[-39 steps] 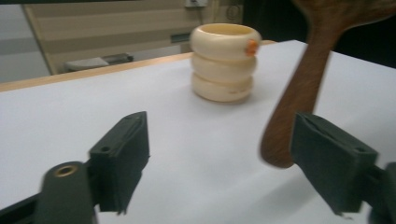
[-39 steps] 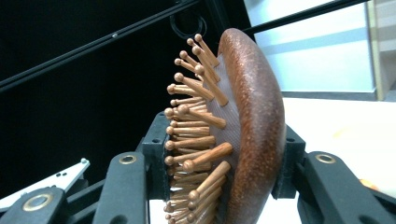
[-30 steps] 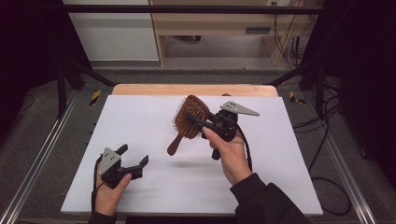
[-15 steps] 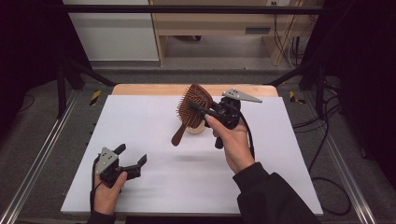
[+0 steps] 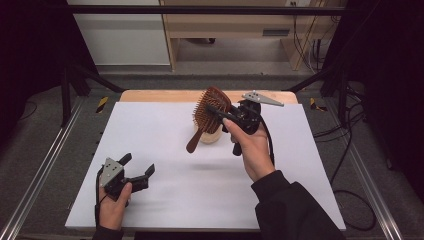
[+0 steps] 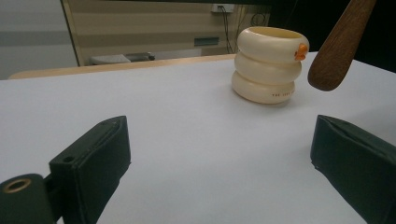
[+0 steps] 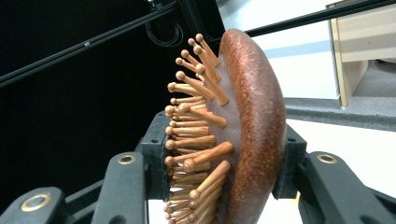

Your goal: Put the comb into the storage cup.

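A brown wooden hairbrush (image 5: 209, 112) hangs above the middle of the white table, handle pointing down and left. My right gripper (image 5: 216, 111) is shut on its head; in the right gripper view the jaws clamp the bristles and the back of the hairbrush (image 7: 243, 135). Under the brush stands a cream ringed holder (image 5: 210, 136), and the left gripper view shows the holder (image 6: 270, 65) with the brush handle (image 6: 337, 46) hanging just beside it. My left gripper (image 5: 139, 169) rests near the table's front left, open, with nothing between its jaws.
The white table top (image 5: 165, 130) has a wooden strip along its far edge. Metal rails run along both sides. Cabinets and cables stand beyond the table on the floor.
My right gripper has lifted the hairbrush up and toward the far side, over the cream holder. The left gripper has stayed put.
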Demonstrator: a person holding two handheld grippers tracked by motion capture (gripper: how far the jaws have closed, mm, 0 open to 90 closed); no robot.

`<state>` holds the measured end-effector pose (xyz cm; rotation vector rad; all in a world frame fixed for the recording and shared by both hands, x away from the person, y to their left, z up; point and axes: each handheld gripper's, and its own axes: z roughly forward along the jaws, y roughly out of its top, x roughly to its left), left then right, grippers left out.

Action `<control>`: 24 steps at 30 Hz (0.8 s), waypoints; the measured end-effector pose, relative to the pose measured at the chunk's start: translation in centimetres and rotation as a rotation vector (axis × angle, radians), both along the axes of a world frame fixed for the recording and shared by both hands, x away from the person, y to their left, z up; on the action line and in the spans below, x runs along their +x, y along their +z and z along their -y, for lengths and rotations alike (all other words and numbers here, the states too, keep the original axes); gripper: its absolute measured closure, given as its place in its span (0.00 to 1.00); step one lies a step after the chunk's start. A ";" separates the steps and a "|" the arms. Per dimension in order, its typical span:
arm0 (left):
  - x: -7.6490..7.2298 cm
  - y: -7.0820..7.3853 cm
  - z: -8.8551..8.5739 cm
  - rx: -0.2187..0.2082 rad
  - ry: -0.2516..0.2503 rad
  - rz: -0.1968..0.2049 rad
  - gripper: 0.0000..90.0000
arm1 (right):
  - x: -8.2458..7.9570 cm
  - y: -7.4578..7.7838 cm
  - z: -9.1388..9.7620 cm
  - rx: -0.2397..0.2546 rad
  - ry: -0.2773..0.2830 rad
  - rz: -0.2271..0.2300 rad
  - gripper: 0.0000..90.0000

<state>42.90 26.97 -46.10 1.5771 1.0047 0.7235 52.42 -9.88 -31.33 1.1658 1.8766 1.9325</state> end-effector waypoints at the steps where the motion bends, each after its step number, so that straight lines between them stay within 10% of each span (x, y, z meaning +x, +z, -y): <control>1: 0.0 0.0 0.0 -0.002 0.001 0.000 0.06 | 0.0 0.0 0.0 -0.002 -0.001 0.000 0.57; 24: 0.0 -0.1 0.2 -0.001 -0.009 -0.004 0.05 | 1.0 1.1 0.7 0.022 -0.040 -0.001 0.57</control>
